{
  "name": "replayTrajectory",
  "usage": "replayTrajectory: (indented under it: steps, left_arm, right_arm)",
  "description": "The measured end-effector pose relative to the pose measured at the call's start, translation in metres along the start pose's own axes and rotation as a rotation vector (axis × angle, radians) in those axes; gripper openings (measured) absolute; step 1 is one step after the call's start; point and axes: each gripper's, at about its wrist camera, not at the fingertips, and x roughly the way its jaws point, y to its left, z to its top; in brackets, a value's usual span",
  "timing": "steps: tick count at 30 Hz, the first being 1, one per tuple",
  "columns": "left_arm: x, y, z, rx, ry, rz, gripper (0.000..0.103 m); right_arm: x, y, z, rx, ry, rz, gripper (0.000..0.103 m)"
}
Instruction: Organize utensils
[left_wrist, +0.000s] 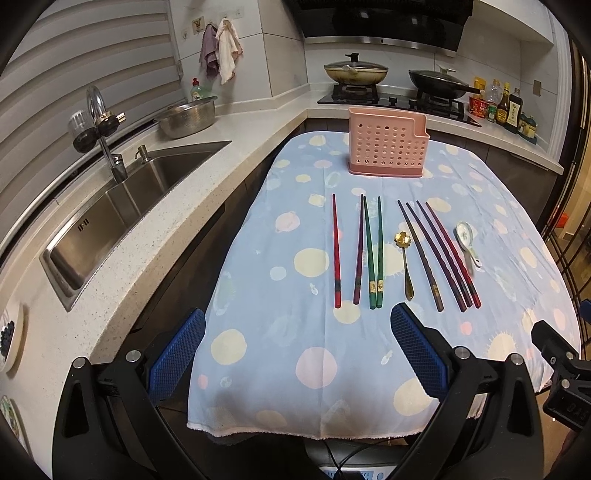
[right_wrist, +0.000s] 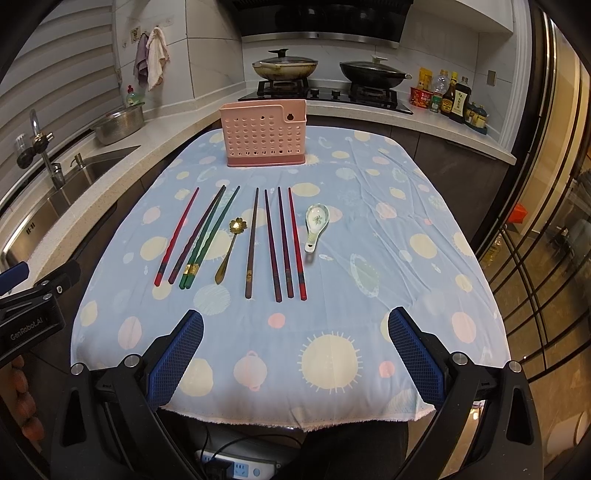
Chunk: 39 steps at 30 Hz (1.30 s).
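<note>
Since nothing is gripped yet, both the left hand-held gripper (left_wrist: 297, 332) and right hand-held gripper (right_wrist: 295, 330) hover jaws apart at the surface's (right_wrist: 424, 295) near edge. Chopsticks (right_wrist: 282, 243), gold spoon (right_wrist: 229, 251) and ceramic spoon (right_wrist: 316, 227) lie in a row, likely staged for the pink utensil holder (right_wrist: 264, 134) behind.
</note>
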Motion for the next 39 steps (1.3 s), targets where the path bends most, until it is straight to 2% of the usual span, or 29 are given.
replayTrajectory:
  steps: [9, 13, 21, 23, 27, 29, 34, 35, 36, 37, 39]
  left_arm:
    - [0.035, 0.007, 0.002, -0.032, 0.038, -0.022, 0.096]
    - [0.061, 0.006, 0.005, -0.023, 0.060, 0.001, 0.096]
    - [0.121, 0.012, 0.008, -0.047, 0.144, -0.014, 0.093]
    - [0.131, 0.009, 0.008, -0.046, 0.165, -0.031, 0.087]
    - [0.150, -0.001, 0.009, -0.027, 0.197, -0.047, 0.083]
    - [0.159, -0.004, 0.009, -0.017, 0.217, -0.060, 0.074]
    - [0.177, -0.005, 0.009, -0.030, 0.261, -0.092, 0.060]
    - [0.179, -0.005, 0.009, -0.032, 0.265, -0.096, 0.059]
    - [0.181, -0.005, 0.009, -0.031, 0.271, -0.097, 0.051]
    - [0.183, -0.005, 0.009, -0.030, 0.274, -0.098, 0.046]
    - [0.184, -0.005, 0.011, -0.028, 0.272, -0.102, 0.042]
  right_arm:
    - [0.018, -0.010, 0.003, 0.025, 0.018, -0.018, 0.096]
    - [0.033, -0.020, 0.006, 0.049, 0.033, -0.017, 0.096]
    - [0.064, -0.032, 0.023, 0.090, 0.060, -0.021, 0.096]
    - [0.071, -0.031, 0.027, 0.090, 0.066, -0.022, 0.096]
    - [0.087, -0.029, 0.036, 0.086, 0.074, -0.015, 0.096]
    - [0.095, -0.029, 0.040, 0.088, 0.075, -0.011, 0.096]
    - [0.115, -0.030, 0.054, 0.097, 0.071, 0.011, 0.094]
    - [0.120, -0.031, 0.057, 0.101, 0.070, 0.018, 0.089]
    - [0.125, -0.032, 0.061, 0.107, 0.074, 0.028, 0.082]
    - [0.131, -0.034, 0.065, 0.116, 0.078, 0.037, 0.080]
    - [0.144, -0.038, 0.073, 0.141, 0.086, 0.054, 0.068]
